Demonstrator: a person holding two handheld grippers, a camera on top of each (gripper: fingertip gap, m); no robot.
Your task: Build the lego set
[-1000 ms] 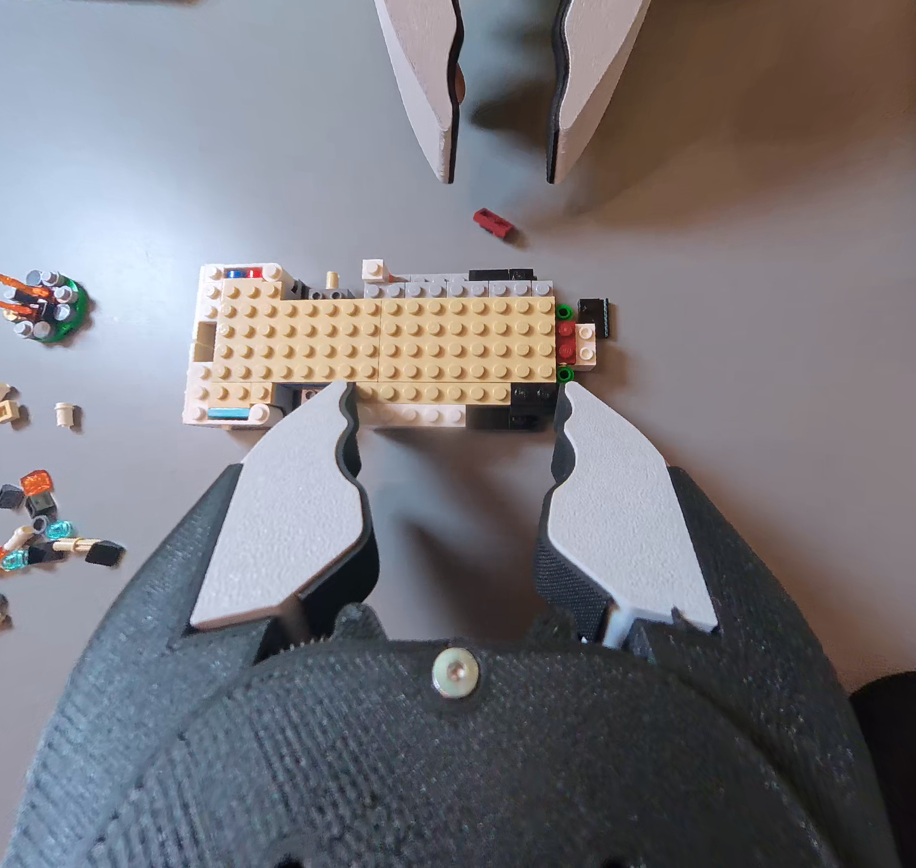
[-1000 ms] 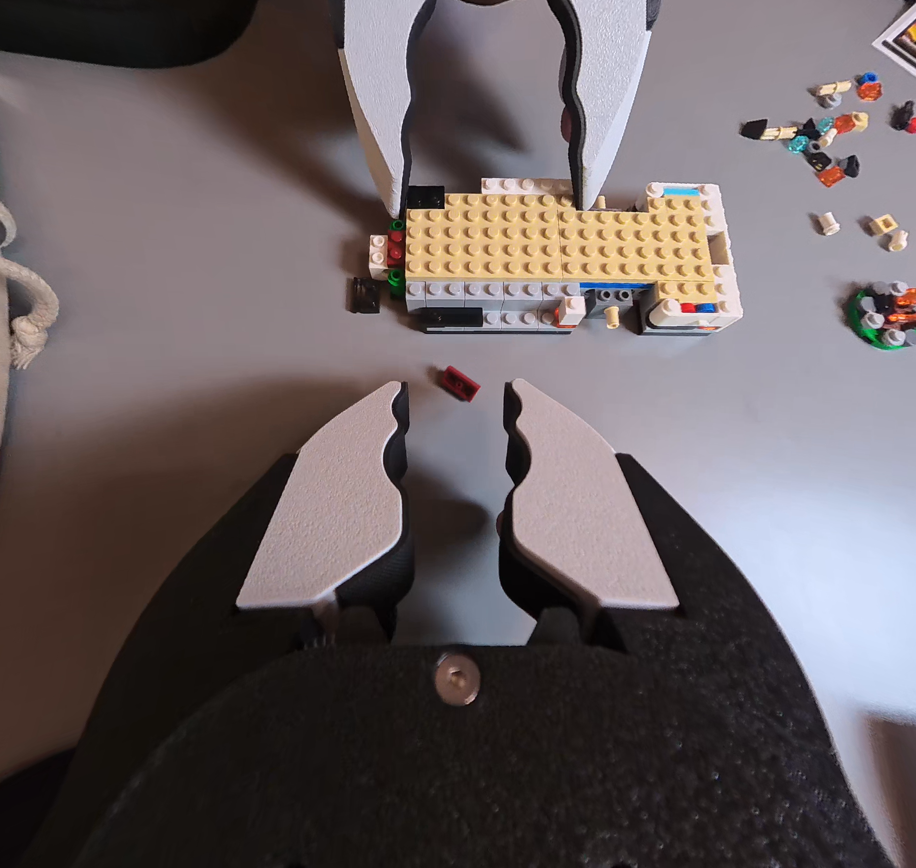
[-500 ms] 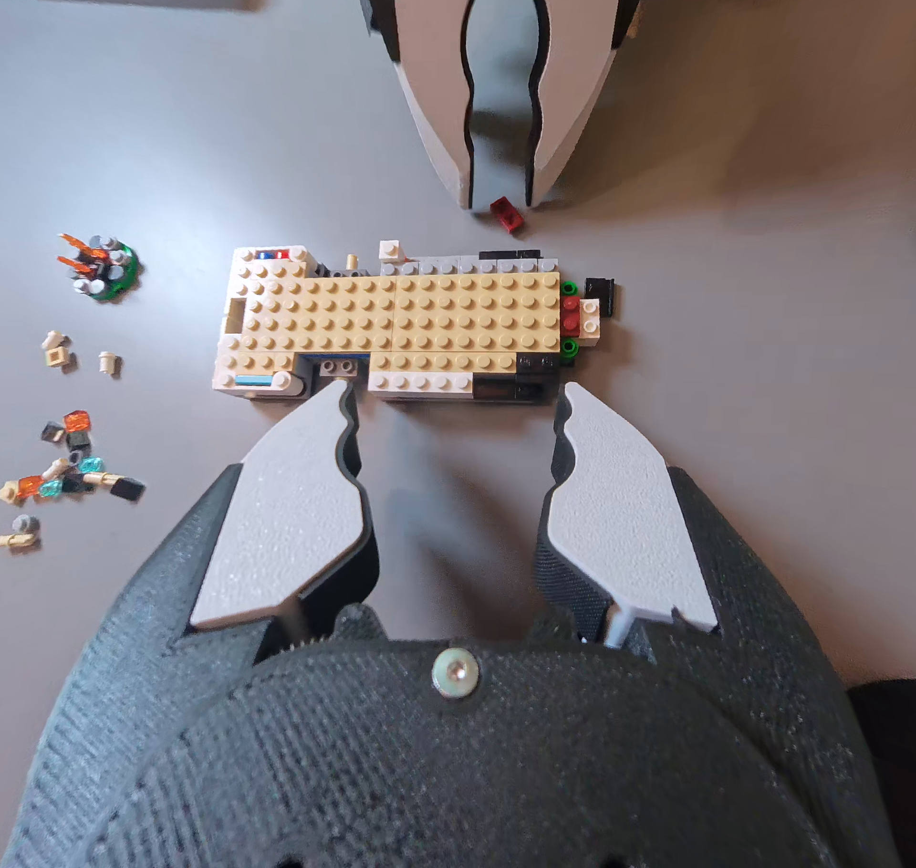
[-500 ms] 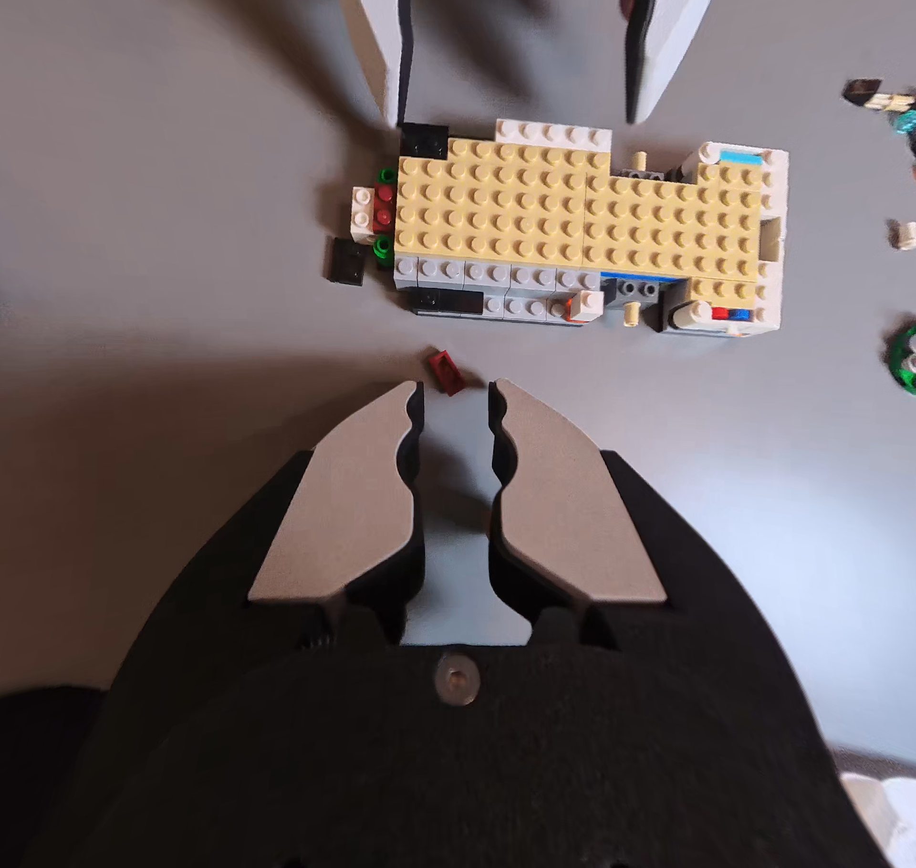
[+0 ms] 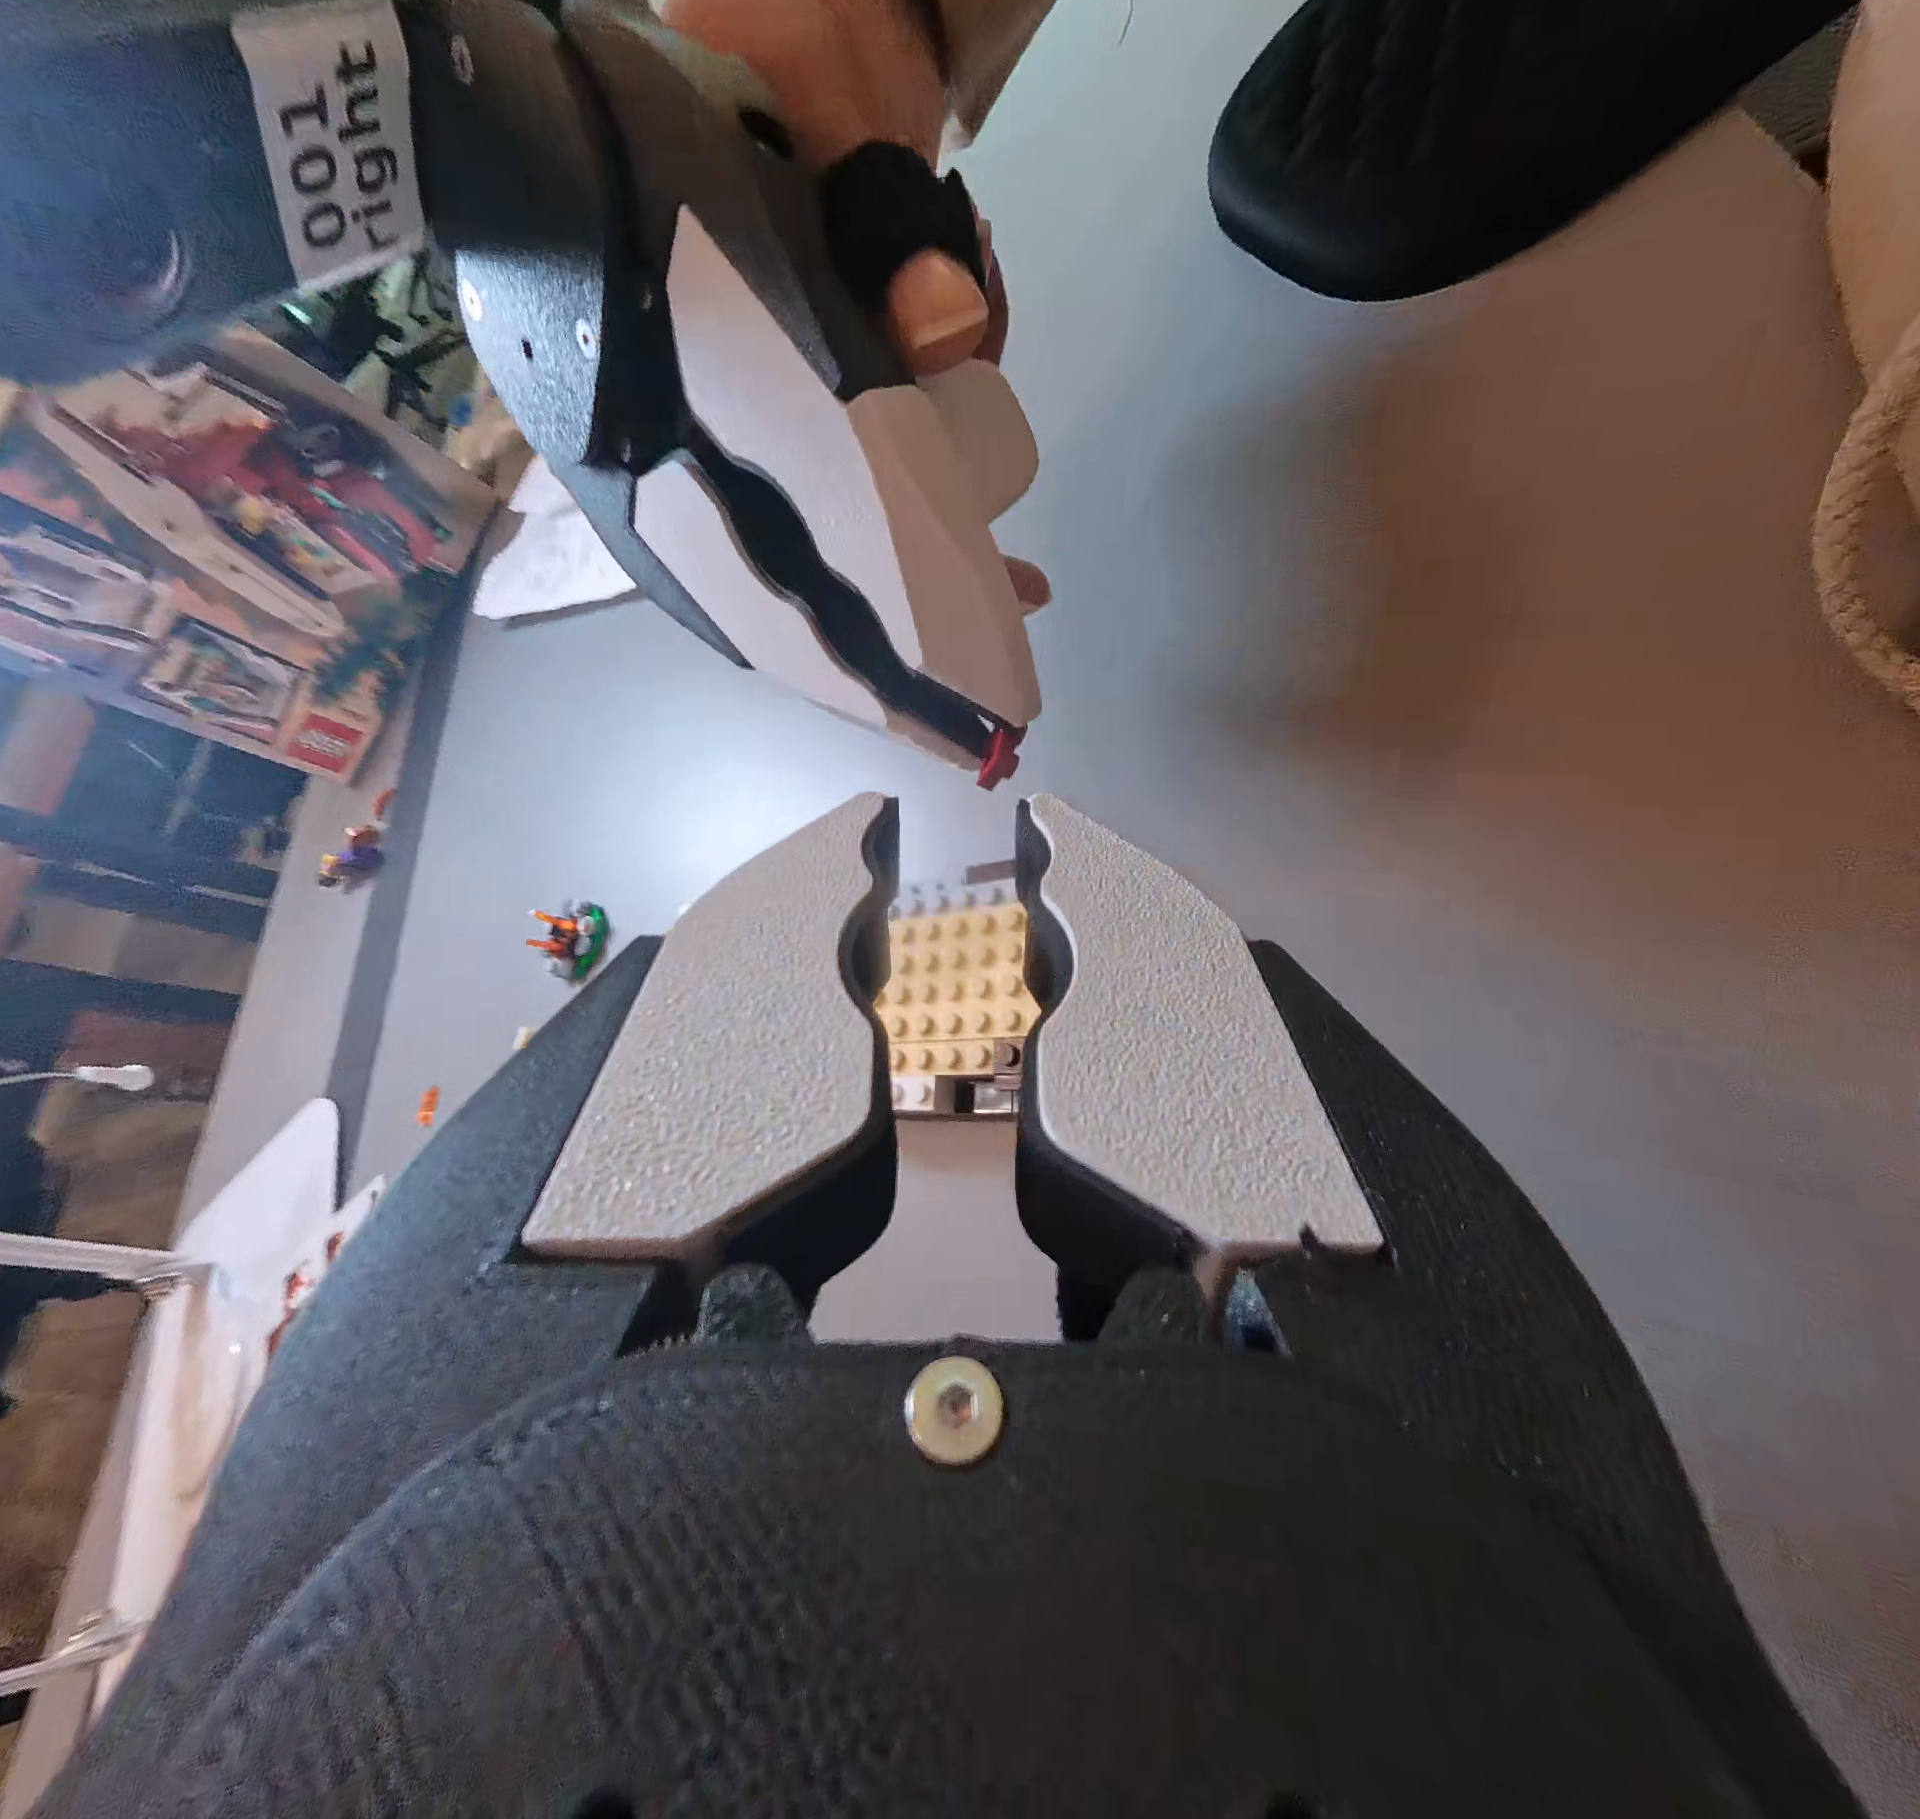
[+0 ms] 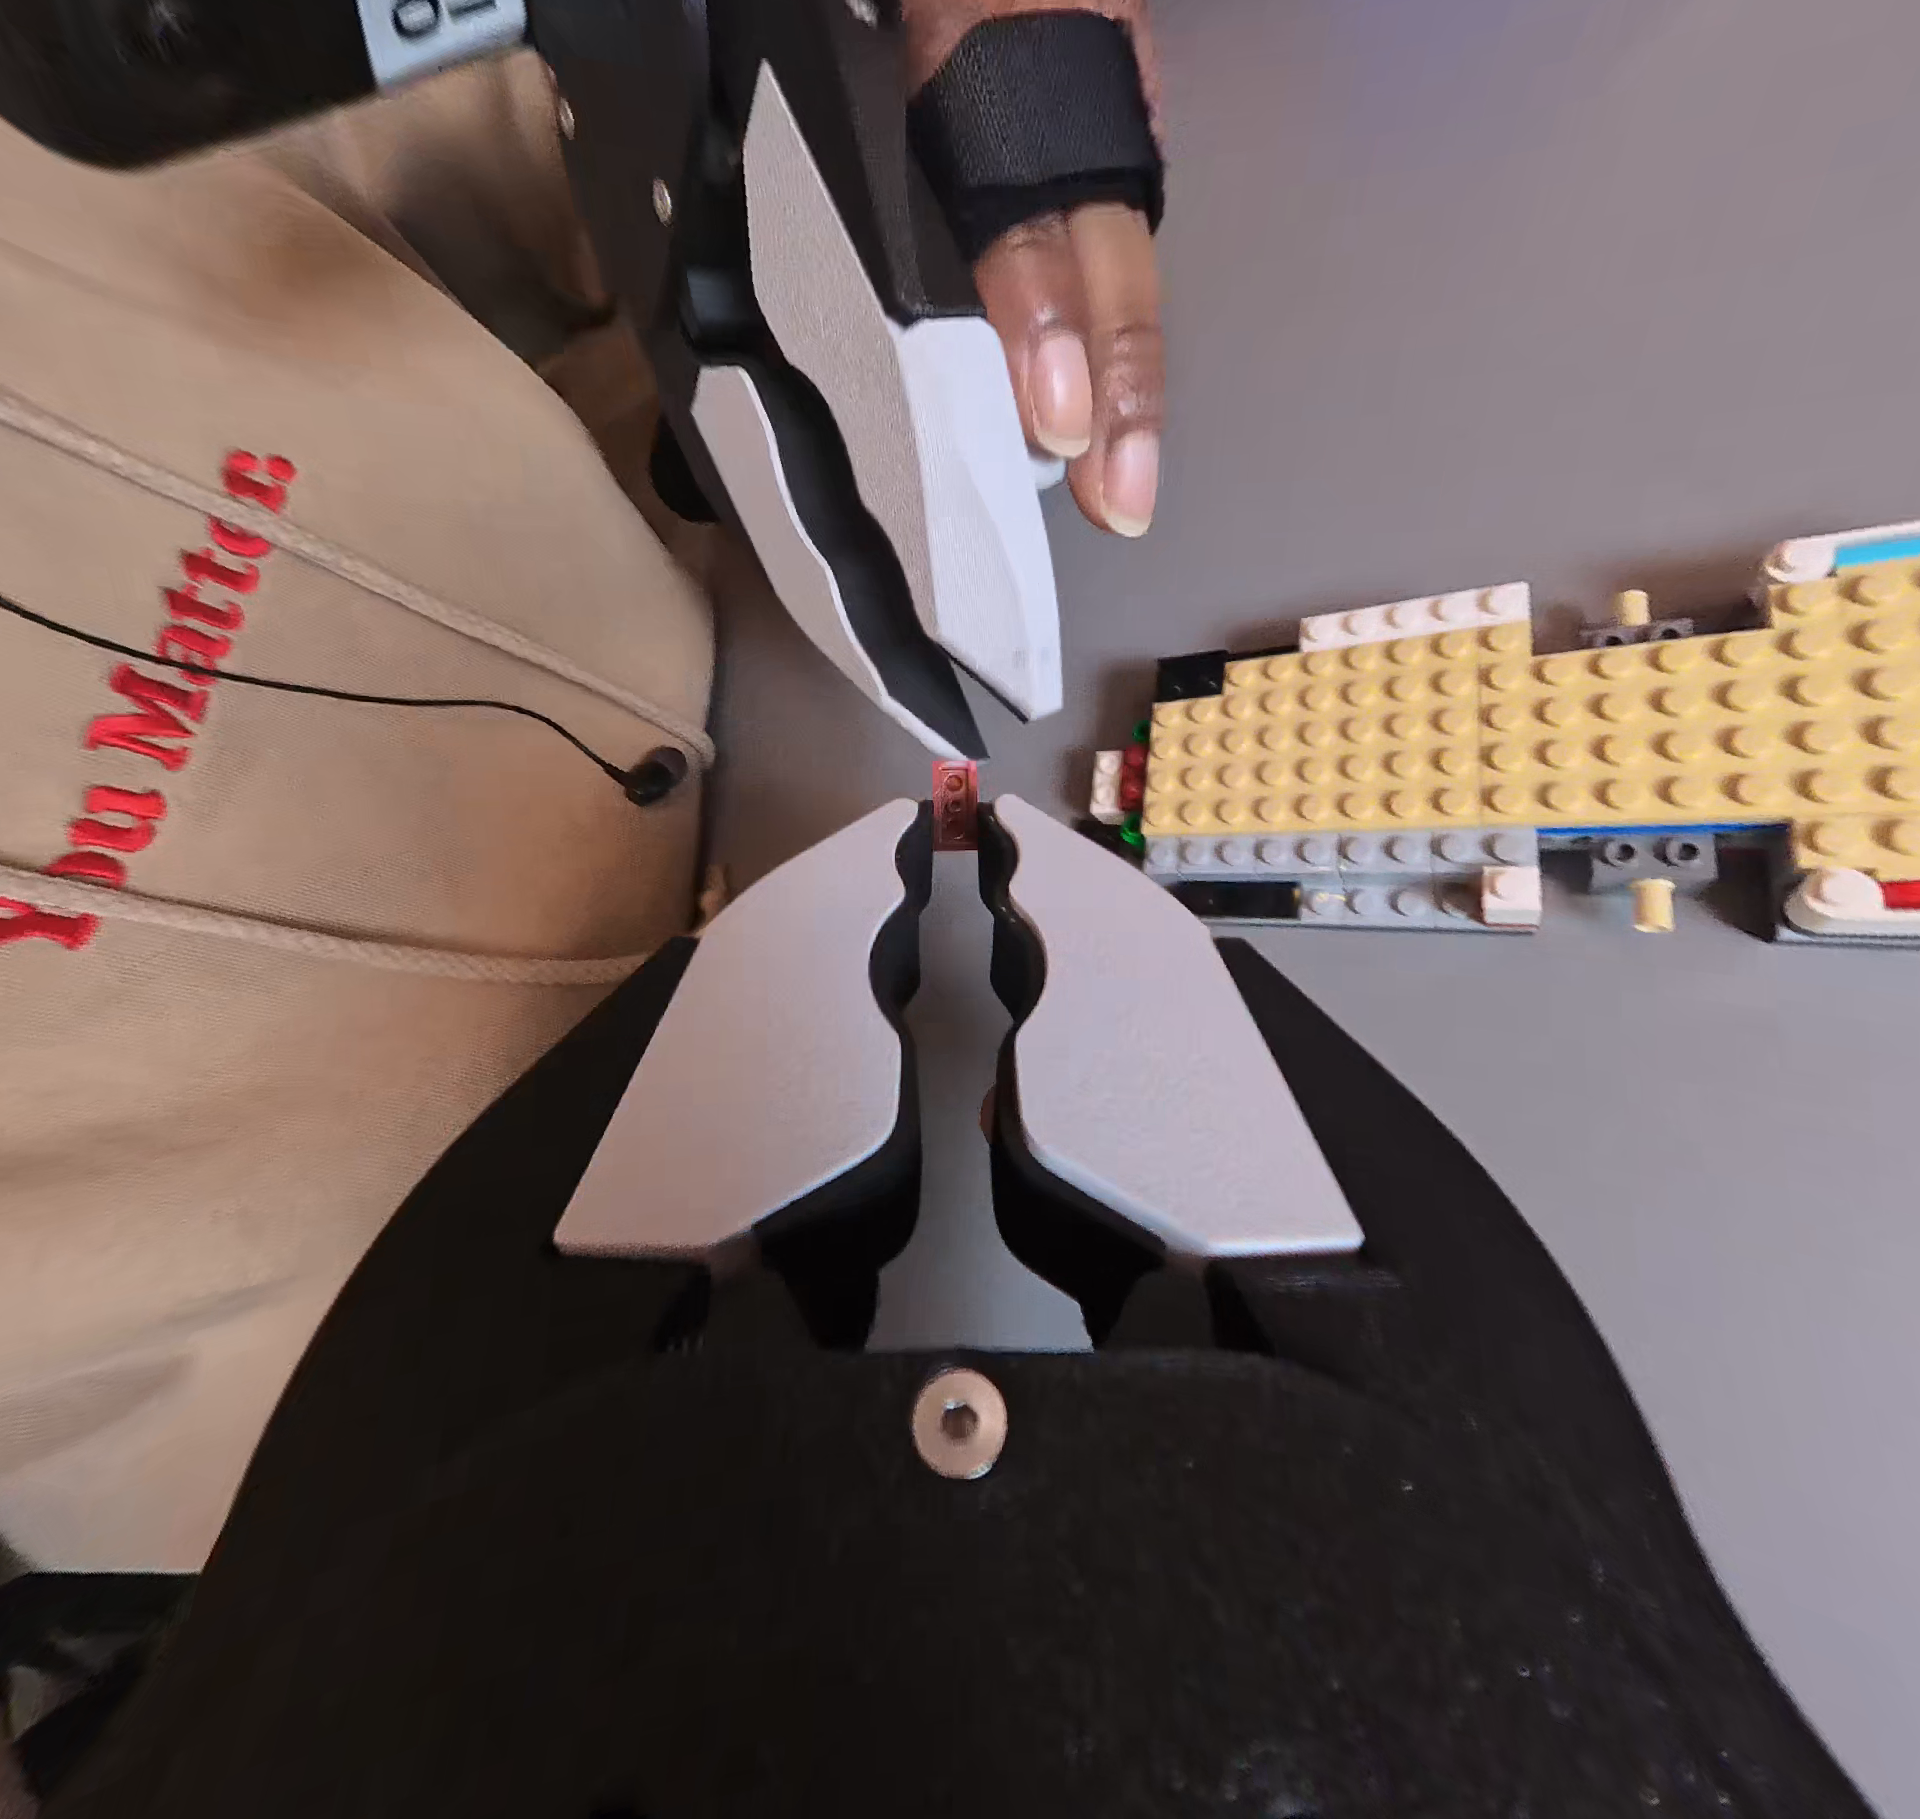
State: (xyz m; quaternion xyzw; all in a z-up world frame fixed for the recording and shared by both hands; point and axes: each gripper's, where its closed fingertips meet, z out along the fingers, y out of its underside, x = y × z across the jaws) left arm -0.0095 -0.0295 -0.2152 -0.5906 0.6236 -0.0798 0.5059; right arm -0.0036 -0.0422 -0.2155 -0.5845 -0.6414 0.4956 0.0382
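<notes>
Right wrist view: a small red plastic brick plate (image 6: 956, 805) is pinched at the fingertips of the right claw (image 6: 957, 813), raised above the grey table (image 6: 1558, 1146); the left claw (image 6: 1003, 730), slightly parted and bare, is held just beside it, near the tan studded brick model (image 6: 1507, 730)

Both grippers (image 5: 956, 813) (image 6: 956, 819) were built from black, coarse-textured printed shells, each fitted with a silver screw (image 6: 958, 1422). Pale grey fingers (image 6: 769, 1073) were lined with wavy black pads. White labels (image 5: 338, 143) were stuck on. A beige drawstring hoodie (image 6: 312, 626) with red embroidery and black finger straps (image 6: 1034, 122) were worn.
</notes>
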